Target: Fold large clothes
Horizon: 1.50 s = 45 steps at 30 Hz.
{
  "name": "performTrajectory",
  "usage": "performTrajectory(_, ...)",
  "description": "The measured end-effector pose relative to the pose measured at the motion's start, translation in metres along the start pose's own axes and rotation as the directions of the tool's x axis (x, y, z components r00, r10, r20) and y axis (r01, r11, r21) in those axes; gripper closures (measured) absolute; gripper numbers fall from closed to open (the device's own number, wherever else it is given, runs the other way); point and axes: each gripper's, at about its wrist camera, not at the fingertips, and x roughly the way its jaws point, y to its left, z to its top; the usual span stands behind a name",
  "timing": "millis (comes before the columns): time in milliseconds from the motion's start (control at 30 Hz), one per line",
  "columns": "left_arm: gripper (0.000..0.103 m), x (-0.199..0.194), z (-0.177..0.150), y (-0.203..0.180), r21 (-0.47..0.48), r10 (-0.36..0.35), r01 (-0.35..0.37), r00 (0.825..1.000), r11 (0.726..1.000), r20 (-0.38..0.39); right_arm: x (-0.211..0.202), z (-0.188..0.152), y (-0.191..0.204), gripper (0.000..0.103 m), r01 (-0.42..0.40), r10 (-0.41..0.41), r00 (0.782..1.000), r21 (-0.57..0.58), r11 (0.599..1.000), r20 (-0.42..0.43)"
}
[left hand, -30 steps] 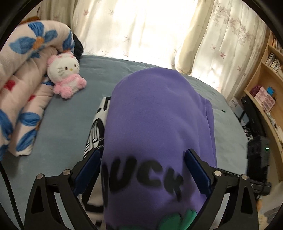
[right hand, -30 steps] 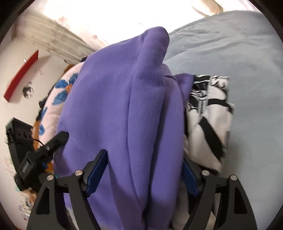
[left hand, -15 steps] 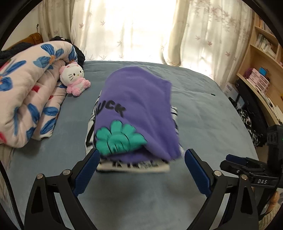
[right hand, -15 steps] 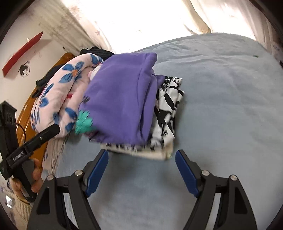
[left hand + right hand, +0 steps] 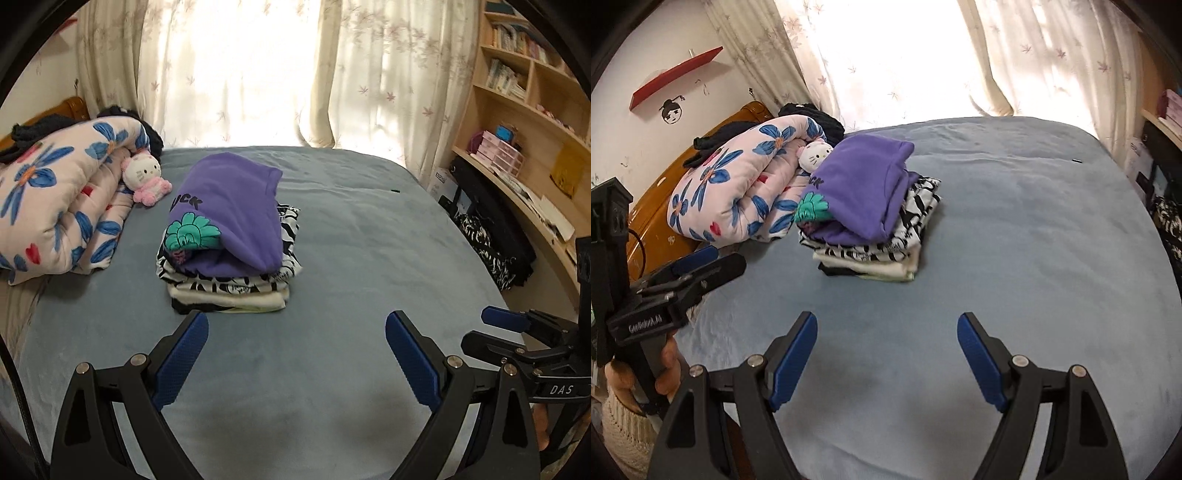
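Blue bed [image 5: 369, 229] is carrying the finished stack, both claws now backed off.
Left claw [image 5: 295, 354] and right claw [image 5: 886, 354] are hanging released and empty; the purple sweatshirt [image 5: 229, 206], gripped a moment ago, is lying folded ahead of them atop the patterned clothes [image 5: 236, 288] (fold apparently done).

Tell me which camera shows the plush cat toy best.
The left wrist view: the plush cat toy shows whole, face and pink body, beside the floral quilt. In the right wrist view only its head peeks past the purple sweatshirt.
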Motion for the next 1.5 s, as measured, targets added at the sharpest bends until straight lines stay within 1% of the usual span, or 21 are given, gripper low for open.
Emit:
performTrajectory(100,0.007,-0.016,-0.028,-0.029,0.046,0.032,-0.033,0.999,0.998,0.020,-0.013,-0.027,-0.006,0.024,0.029,-0.029,1.000,-0.003,1.000,0.001)
performTrajectory(200,0.007,-0.029,-0.056,-0.052,0.042,0.068,-0.069,0.997,0.997,0.034,-0.023,-0.054,-0.017,0.024,0.056,-0.056,0.998,0.008,0.998,0.001)
performTrajectory(300,0.007,-0.039,-0.079,-0.067,0.026,0.073,-0.074,0.997,0.997,0.037,-0.033,-0.079,-0.026,0.024,0.105,-0.105,0.994,0.021,0.994,0.017)
performTrajectory(400,0.007,-0.045,-0.099,-0.076,0.010,0.084,-0.085,0.995,0.996,0.044,-0.042,-0.102,-0.032,0.024,0.161,-0.162,0.986,0.022,0.987,0.049)
performTrajectory(500,0.006,-0.049,-0.120,-0.082,-0.022,0.112,-0.111,0.992,0.994,0.050,-0.050,-0.125,-0.035,0.024,0.195,-0.197,0.977,0.030,0.980,0.082)
performTrajectory(567,0.006,-0.048,-0.132,-0.083,-0.045,0.123,-0.122,0.992,0.992,0.041,-0.055,-0.138,-0.035,0.024,0.208,-0.211,0.972,0.032,0.978,0.106)
performTrajectory(667,0.006,-0.040,-0.150,-0.086,-0.060,0.123,-0.122,0.992,0.991,0.005,-0.058,-0.157,-0.034,0.024,0.235,-0.238,0.963,0.035,0.971,0.128)
performTrajectory(833,0.006,-0.028,-0.182,-0.098,-0.033,0.165,-0.166,0.986,0.986,-0.022,-0.057,-0.178,-0.027,0.024,0.273,-0.274,0.950,0.024,0.962,0.151)
performTrajectory(967,0.006,-0.020,-0.198,-0.099,-0.032,0.152,-0.154,0.987,0.988,-0.056,-0.057,-0.192,-0.025,0.024,0.302,-0.304,0.937,0.037,0.953,0.174)
performTrajectory(1033,0.006,-0.019,-0.205,-0.098,-0.034,0.158,-0.160,0.986,0.986,-0.057,-0.056,-0.198,-0.024,0.024,0.311,-0.312,0.933,0.035,0.950,0.176)
performTrajectory(1167,0.006,-0.017,-0.214,-0.096,-0.042,0.167,-0.169,0.984,0.985,-0.060,-0.049,-0.209,-0.021,0.024,0.315,-0.314,0.935,0.019,0.949,0.164)
performTrajectory(1233,0.006,-0.016,-0.217,-0.097,-0.039,0.162,-0.164,0.985,0.986,-0.060,-0.047,-0.213,-0.019,0.024,0.313,-0.310,0.938,0.007,0.950,0.158)
performTrajectory(1367,0.006,-0.014,-0.222,-0.100,-0.027,0.175,-0.176,0.983,0.984,-0.057,-0.045,-0.219,-0.017,0.024,0.308,-0.304,0.940,-0.001,0.951,0.155)
performTrajectory(1467,0.006,-0.013,-0.223,-0.101,-0.025,0.168,-0.170,0.984,0.985,-0.063,-0.043,-0.221,-0.016,0.024,0.334,-0.329,0.931,-0.006,0.943,0.158)
performTrajectory(1500,0.006,-0.013,-0.224,-0.102,-0.022,0.167,-0.169,0.984,0.985,-0.066,-0.041,-0.221,-0.017,0.024,0.336,-0.331,0.931,-0.006,0.942,0.152)
